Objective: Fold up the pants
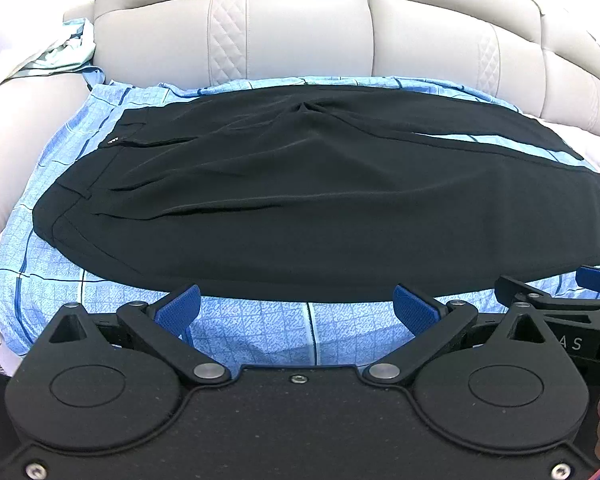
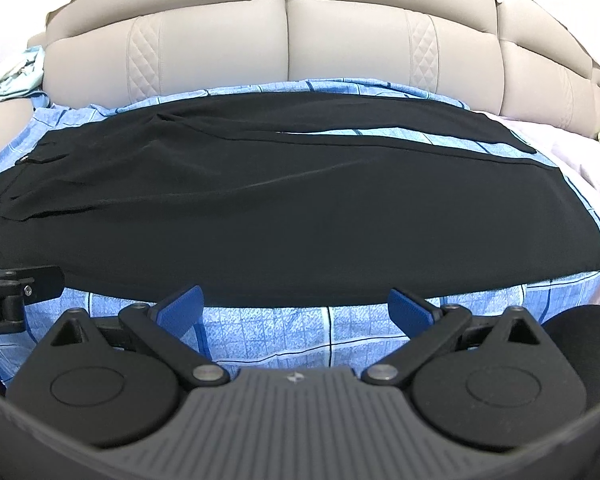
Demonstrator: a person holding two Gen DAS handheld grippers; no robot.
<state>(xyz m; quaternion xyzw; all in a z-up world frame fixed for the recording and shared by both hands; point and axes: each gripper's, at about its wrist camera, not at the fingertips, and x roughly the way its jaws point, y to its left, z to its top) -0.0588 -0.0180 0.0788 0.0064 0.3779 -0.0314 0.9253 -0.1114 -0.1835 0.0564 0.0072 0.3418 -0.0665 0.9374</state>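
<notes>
black pants (image 1: 300, 200) lie flat on a blue checked sheet (image 1: 260, 332) over the bed, long axis running left to right, waistband to the left and both legs stretching right, a sliver of sheet showing between them. their near long edge sits just ahead of both grippers. left gripper (image 1: 298, 306) is nearer the waist end, right gripper (image 2: 296, 304) nearer the leg end; both sets of fingers stand wide apart, holding nothing.

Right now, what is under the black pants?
The black pants lie flat on a blue checked sheet, which shows around their edges. What the sheet covers beneath them is hidden.
</notes>
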